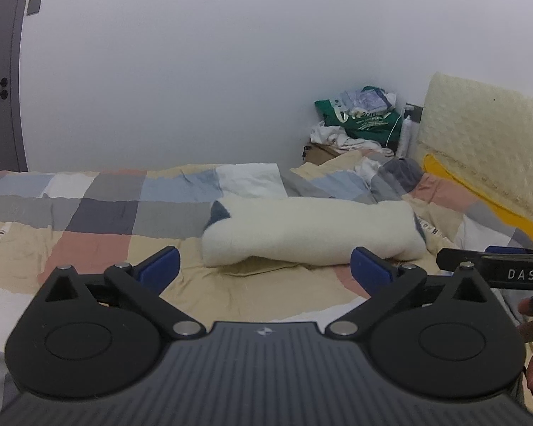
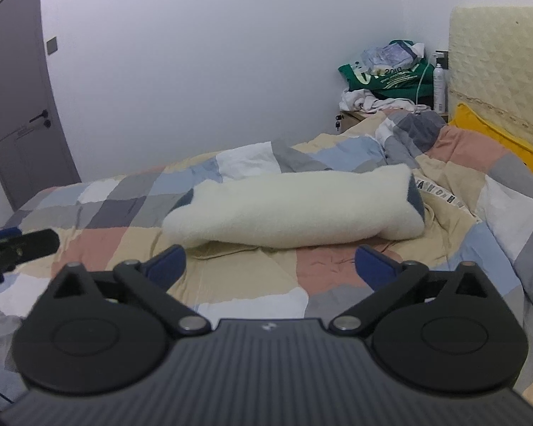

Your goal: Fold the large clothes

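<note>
Both grippers, the left gripper (image 1: 264, 266) and the right gripper (image 2: 270, 266), pointed slightly downward over the patchwork quilt (image 1: 99, 227), side by side, jaws wide apart and holding nothing. Just beyond their fingertips the folded cream garment (image 2: 291, 209) lay on the quilt, untouched.

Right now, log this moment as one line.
left gripper: open, empty | right gripper: open, empty | white garment: folded, on bed, untouched
</note>
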`<state>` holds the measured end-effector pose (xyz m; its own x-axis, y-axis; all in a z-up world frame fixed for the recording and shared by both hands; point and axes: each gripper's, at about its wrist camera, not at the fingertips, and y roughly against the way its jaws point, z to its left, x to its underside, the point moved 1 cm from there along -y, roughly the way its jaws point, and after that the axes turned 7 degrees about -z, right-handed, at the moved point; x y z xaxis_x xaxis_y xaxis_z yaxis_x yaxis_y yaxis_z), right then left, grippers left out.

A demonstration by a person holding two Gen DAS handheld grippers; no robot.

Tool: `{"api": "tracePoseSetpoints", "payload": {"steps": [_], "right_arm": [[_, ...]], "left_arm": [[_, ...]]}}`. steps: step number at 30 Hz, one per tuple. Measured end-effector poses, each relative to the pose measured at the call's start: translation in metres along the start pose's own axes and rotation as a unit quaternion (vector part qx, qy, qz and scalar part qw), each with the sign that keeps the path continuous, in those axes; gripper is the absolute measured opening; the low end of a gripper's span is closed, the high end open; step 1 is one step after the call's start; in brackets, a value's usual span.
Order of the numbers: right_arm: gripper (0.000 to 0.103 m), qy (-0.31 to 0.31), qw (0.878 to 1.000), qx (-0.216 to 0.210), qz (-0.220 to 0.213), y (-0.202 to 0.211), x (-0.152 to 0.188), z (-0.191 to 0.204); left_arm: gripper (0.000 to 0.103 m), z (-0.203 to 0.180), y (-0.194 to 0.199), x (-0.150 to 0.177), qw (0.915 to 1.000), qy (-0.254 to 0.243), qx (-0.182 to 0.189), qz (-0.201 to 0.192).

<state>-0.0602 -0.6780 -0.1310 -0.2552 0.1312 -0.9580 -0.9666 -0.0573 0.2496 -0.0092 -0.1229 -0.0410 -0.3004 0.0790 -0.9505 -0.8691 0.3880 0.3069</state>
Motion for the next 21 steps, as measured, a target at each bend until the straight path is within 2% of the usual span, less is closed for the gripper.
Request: {"api": "tracePoseSetpoints", "payload": {"steps": [12,21], "right_arm": [[0.103,-0.005,1.000,-0.007,0.006,0.009,0.001,0.001],[0.103,-0.011,1.000,-0.003,0.003,0.019,0.001,-0.003]], "left_arm": [[0.103,-0.008,0.000,0.002,0.9997,-0.017,-0.014,0.005],[0.103,-0.019,0.003,0.004,0.9994,-0.031,-0.009,0.008]]}}
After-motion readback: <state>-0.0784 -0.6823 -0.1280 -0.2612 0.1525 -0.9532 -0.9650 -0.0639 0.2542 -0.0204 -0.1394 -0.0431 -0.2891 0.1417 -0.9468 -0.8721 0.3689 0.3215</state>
